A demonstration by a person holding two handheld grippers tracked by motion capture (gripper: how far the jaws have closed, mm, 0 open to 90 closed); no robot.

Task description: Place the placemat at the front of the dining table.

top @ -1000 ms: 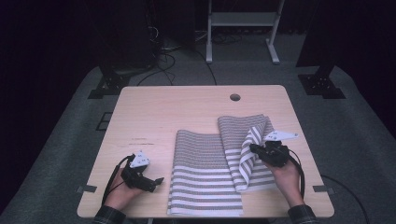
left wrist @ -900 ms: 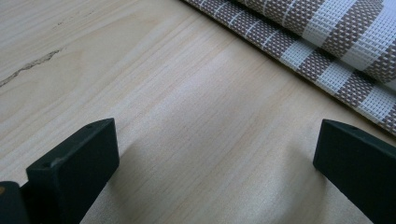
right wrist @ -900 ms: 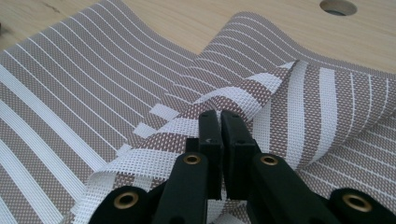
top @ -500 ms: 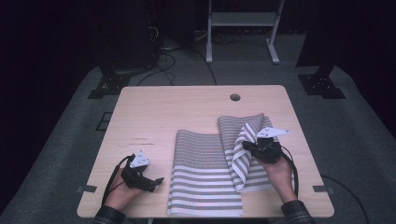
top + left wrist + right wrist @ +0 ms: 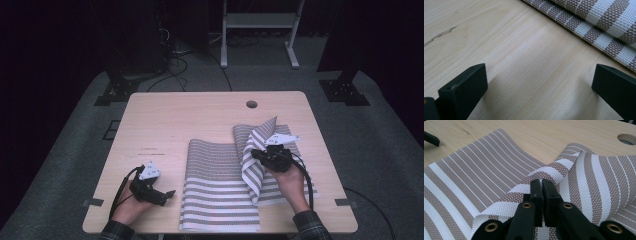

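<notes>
A brown-and-white striped woven mat point(image 5: 215, 185) lies on the wooden table point(image 5: 190, 120), its right part lifted into a raised flap. My right gripper point(image 5: 256, 154) is shut on the flap's edge and holds it off the table over the mat's right half. In the right gripper view the jaws point(image 5: 541, 187) meet tightly on the striped mat point(image 5: 474, 175). My left gripper point(image 5: 170, 194) rests near the table's front left, just left of the mat, open. In the left gripper view its jaws point(image 5: 539, 85) stand wide over bare wood, with the mat's edge point(image 5: 604, 22) ahead.
A round cable hole point(image 5: 251, 104) sits in the table's far right part, also seen as a hole point(image 5: 626, 138) in the right gripper view. Beyond the table are a dark carpet, cables and a white frame stand point(image 5: 255, 30).
My right gripper has carried the pinched mat edge to the left and slightly up, so the flap stands taller over the mat. The left gripper has stayed put.
</notes>
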